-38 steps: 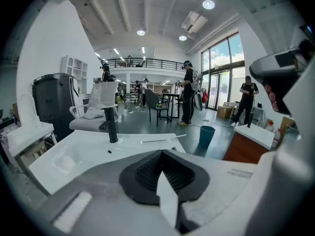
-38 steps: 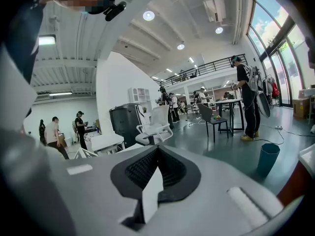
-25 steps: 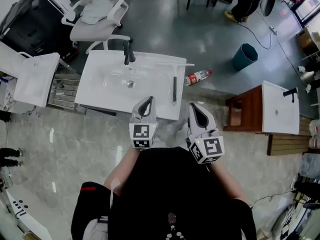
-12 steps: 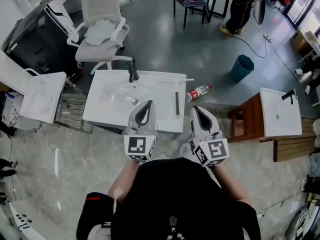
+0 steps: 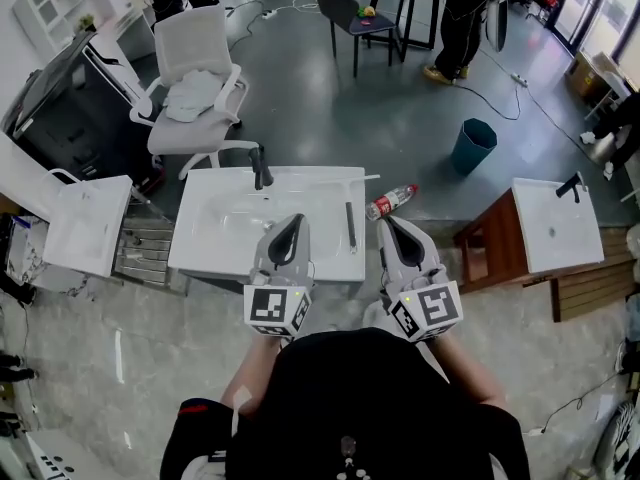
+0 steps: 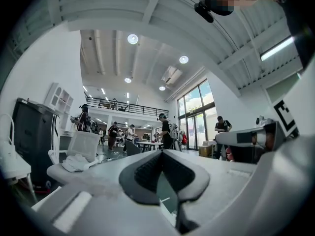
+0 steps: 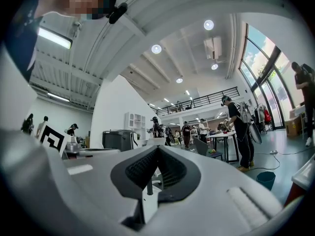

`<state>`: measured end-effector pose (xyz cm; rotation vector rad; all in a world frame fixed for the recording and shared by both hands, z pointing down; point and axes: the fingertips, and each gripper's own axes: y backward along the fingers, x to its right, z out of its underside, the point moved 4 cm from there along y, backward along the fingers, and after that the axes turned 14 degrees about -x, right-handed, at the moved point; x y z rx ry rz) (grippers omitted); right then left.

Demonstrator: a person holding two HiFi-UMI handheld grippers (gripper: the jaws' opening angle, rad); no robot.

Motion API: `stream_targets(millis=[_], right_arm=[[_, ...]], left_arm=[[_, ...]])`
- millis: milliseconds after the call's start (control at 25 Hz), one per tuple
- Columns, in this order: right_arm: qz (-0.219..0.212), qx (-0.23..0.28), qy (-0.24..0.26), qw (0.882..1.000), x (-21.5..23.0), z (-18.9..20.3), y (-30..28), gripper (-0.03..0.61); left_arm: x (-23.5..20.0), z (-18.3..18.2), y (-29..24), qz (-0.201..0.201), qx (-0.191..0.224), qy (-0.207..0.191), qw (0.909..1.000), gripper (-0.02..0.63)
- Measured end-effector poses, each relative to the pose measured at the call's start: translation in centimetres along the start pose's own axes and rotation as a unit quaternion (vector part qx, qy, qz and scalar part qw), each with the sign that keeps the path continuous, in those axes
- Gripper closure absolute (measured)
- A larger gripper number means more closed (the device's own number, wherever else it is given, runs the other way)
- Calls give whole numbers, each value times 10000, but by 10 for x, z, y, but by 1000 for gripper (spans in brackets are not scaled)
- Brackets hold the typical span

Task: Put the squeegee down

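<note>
The squeegee [image 5: 350, 226], a thin dark bar, lies flat on the right side of the white sink top [image 5: 215, 253], beside the basin. In the head view my left gripper [image 5: 294, 220] is held close to the body over the sink's front edge, shut with nothing in it. My right gripper [image 5: 388, 224] hangs just right of the squeegee's near end, apart from it, also shut and empty. In the left gripper view the left gripper [image 6: 161, 154] points level into the room, with pads meeting. The right gripper [image 7: 157, 149] does the same in its own view.
A black faucet [image 5: 260, 166] stands at the back of the sink. A plastic bottle [image 5: 392, 204] lies on the floor to its right, with a teal bin [image 5: 472, 146] beyond. A second sink on a wooden cabinet [image 5: 555, 223] stands at right, a white office chair [image 5: 195, 78] behind.
Both grippers have risen and now point level. The head view has tilted up and shows more of the room. The squeegee has stayed on the sink top.
</note>
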<state>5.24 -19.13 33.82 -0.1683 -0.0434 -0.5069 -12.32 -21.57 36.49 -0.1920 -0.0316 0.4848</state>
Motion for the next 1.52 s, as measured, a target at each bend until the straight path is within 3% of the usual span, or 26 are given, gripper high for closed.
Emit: stream_targets(millis=[320,1520], right_arm=[[-97,15,30,9999,0,-5,8,577],[-40,-177,-93,9998,9,13,11,578]], left_arm=[[12,-5,-2,-87,132,-149,9998,612],[24,12,-11,30,-93,-127,9999,612]])
